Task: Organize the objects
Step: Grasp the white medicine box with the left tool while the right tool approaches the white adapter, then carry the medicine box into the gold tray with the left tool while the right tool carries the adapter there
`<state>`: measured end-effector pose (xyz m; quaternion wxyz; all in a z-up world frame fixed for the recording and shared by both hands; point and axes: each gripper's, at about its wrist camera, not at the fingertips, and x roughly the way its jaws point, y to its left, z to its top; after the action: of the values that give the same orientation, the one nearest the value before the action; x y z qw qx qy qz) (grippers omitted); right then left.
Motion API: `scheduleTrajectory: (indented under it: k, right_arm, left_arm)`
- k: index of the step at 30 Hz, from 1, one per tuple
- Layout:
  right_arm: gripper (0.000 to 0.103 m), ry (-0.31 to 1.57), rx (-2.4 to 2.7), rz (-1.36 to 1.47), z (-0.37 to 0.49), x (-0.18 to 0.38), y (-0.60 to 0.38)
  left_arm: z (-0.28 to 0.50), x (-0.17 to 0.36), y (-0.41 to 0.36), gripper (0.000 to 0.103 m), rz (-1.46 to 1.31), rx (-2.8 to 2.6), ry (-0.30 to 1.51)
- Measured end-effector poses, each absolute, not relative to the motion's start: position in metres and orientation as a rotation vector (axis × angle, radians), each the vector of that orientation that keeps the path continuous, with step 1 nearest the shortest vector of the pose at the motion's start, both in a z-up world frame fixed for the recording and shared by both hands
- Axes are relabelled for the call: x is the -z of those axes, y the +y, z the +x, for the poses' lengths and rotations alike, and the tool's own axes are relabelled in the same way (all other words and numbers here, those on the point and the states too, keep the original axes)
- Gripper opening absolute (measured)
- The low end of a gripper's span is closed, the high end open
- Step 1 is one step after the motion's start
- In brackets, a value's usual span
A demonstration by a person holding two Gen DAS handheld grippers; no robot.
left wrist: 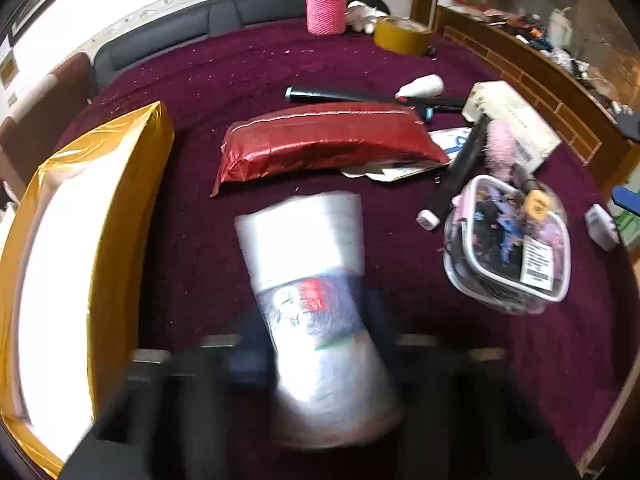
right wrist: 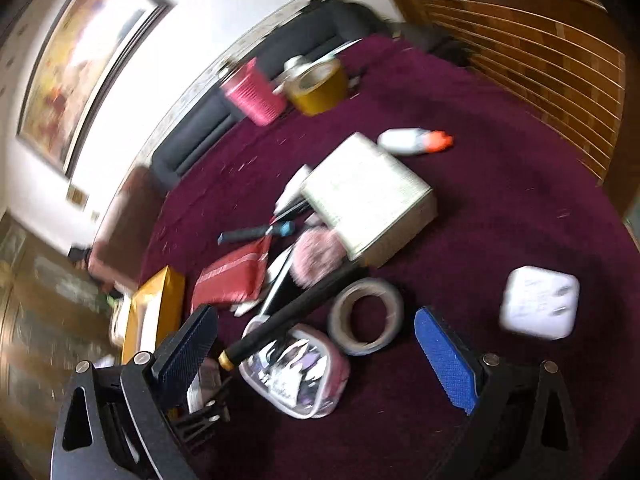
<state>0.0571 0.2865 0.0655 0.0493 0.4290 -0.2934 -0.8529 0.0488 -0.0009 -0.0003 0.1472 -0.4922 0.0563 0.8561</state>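
A white plastic packet (left wrist: pixel 304 236) with a printed blue and red label stands between the dark fingers of my left gripper (left wrist: pixel 316 328), which is shut on its lower half; this part of the left wrist view is blurred. My right gripper (right wrist: pixel 314 316) is open with its blue pads wide apart. It hovers over a clear zip pouch (right wrist: pixel 296 372) of small trinkets, a grey tape roll (right wrist: pixel 366 316) and a black rod (right wrist: pixel 296 312), touching none of them. A red foil packet (left wrist: pixel 328 140) lies just beyond the white packet.
On the maroon cloth (left wrist: pixel 240 72), a yellow-taped box (left wrist: pixel 80 260) lies to the left. At the right are the clear pouch (left wrist: pixel 508 244), a white carton (right wrist: pixel 368 196) and a white plug (right wrist: pixel 540 302). A pink knitted flask (left wrist: pixel 325 4) and yellow tape (left wrist: pixel 402 34) stand at the back.
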Motion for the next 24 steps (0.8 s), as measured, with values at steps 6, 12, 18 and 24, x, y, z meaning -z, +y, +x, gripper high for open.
scheduleTrajectory:
  k: [6,12,18,24]
  right_arm:
    - [0.097,-0.562,2.939,1.501,0.074,-0.077,0.319]
    - [0.085,-0.324,2.957,1.721,0.061,-0.043,0.318]
    - [0.083,-0.121,2.973,1.641,0.062,-0.03,0.31]
    - [0.062,0.054,2.91,1.593,0.065,-0.014,0.31]
  left_arm:
    - [0.053,-0.015,-0.045,0.033,-1.375,-2.346,-0.124]
    - [0.075,-0.038,-0.078,0.033,-1.311,-2.373,-0.236]
    - [0.098,-0.057,-0.097,0.033,-1.277,-2.383,-0.243]
    - [0.123,-0.068,-0.115,0.033,-1.198,-2.455,-0.287]
